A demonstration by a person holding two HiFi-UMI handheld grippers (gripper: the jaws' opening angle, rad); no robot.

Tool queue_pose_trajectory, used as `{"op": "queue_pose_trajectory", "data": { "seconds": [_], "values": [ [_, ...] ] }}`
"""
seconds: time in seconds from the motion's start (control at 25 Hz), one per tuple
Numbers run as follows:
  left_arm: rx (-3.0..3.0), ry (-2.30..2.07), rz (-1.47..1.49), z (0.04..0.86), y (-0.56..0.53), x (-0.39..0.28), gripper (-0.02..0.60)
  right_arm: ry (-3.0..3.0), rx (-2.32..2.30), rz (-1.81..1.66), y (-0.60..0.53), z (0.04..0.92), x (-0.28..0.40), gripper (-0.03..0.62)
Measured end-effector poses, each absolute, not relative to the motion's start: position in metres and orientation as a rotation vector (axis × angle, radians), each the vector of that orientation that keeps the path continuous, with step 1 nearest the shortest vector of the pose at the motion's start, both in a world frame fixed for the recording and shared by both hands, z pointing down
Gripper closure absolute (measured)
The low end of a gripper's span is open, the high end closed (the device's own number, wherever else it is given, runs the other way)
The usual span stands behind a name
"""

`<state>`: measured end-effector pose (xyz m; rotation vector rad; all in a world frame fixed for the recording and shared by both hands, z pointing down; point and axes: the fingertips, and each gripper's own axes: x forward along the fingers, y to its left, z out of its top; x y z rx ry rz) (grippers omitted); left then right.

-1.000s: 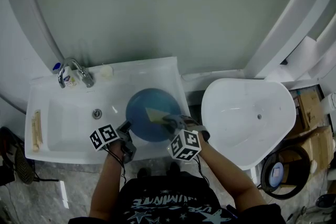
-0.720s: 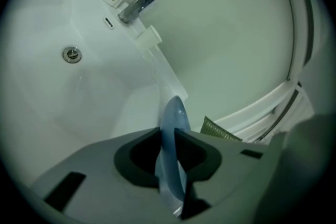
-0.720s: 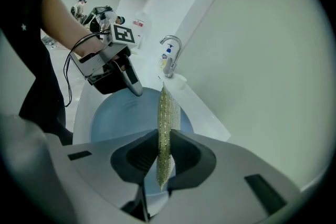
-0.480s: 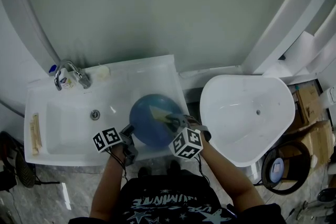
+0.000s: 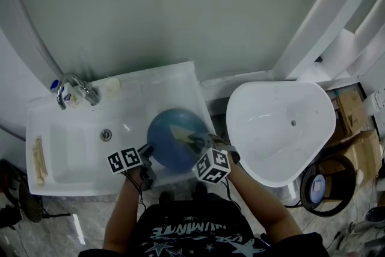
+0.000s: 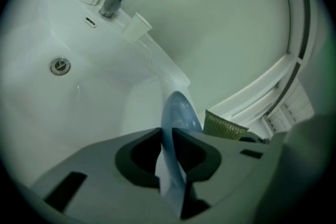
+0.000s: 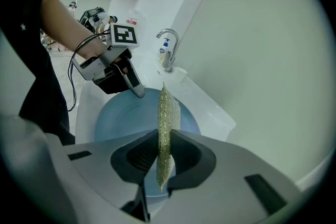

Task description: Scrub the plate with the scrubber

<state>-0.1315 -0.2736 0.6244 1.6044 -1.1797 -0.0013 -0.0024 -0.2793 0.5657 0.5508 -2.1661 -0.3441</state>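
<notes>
Our left gripper [image 6: 168, 135] pinches the blue plate [image 5: 163, 144] by its near-left rim, over the sink's [image 5: 72, 156] right end. Our right gripper [image 7: 164, 138] clamps the yellow scrubber [image 7: 168, 113] over the plate.

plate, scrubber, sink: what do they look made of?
Plate: blue, smooth, faint sheen, thin edge; probably plastic, possibly glazed ceramic.
Scrubber: thin yellow-green sheet, sparkly woven mesh; likely synthetic scouring cloth.
Sink: glossy white with highlights; ceramic or acrylic, can't tell.
</notes>
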Motion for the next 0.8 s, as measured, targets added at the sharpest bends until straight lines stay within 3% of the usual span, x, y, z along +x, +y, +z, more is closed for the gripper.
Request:
{"op": "queue_pose_trajectory", "data": {
  "seconds": [0.52,0.8],
  "values": [
    [1.841,-1.142,0.393,0.639,-0.266,-0.118,0.494,-2.149,0.591,-0.308,-0.283,0.57,-0.008,0.525],
    [1.906,-1.064,0.341,0.634,-0.267,-0.108,0.36,-2.13,0.636,-0.274,-0.279,0.573,-0.011,0.525]
  ]
}}
